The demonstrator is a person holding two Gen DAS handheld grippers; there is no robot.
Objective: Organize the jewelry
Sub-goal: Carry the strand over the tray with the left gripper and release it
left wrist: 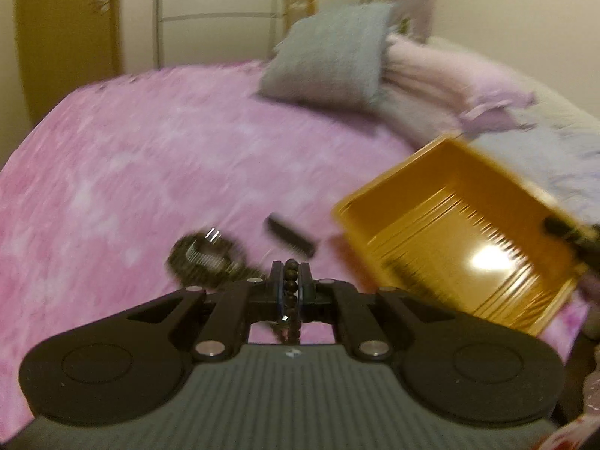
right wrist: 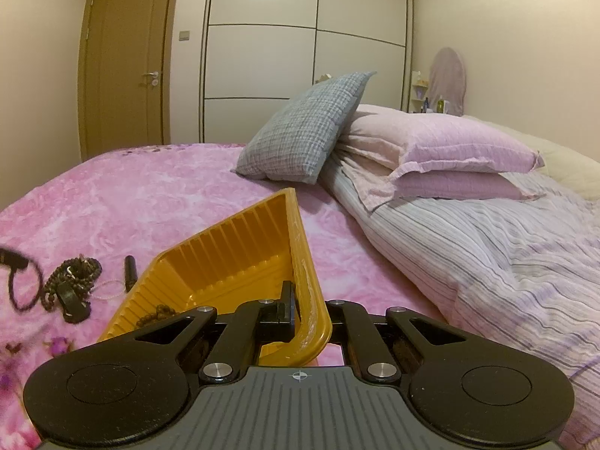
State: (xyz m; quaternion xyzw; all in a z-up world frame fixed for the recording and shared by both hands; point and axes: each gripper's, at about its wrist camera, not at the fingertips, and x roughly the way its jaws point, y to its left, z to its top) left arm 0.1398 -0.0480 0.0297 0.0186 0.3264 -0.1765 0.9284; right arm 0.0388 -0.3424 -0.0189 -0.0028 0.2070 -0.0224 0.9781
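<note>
My left gripper [left wrist: 291, 266] is shut on a strand of dark brown beads [left wrist: 291, 285] and holds it above the pink bedspread. In the right wrist view this strand hangs as a loop [right wrist: 22, 288] at the far left. A yellow ribbed tray [left wrist: 393, 172] stands tilted to its right. My right gripper [right wrist: 309, 307] is shut on the tray's near rim [right wrist: 311, 292], with one finger inside the tray and one outside. A few dark beads [right wrist: 157, 313] lie in the tray's low corner. More dark bead strands sit in a heap [right wrist: 71, 273] on the bed.
A black comb-like piece [left wrist: 290, 240] and a short black tube [right wrist: 130, 266] lie on the bedspread between the heap and the tray. A thin pale chain [right wrist: 108, 288] lies nearby. A grey pillow [right wrist: 303, 127] and pink pillows [right wrist: 442, 142] sit beyond, on the right.
</note>
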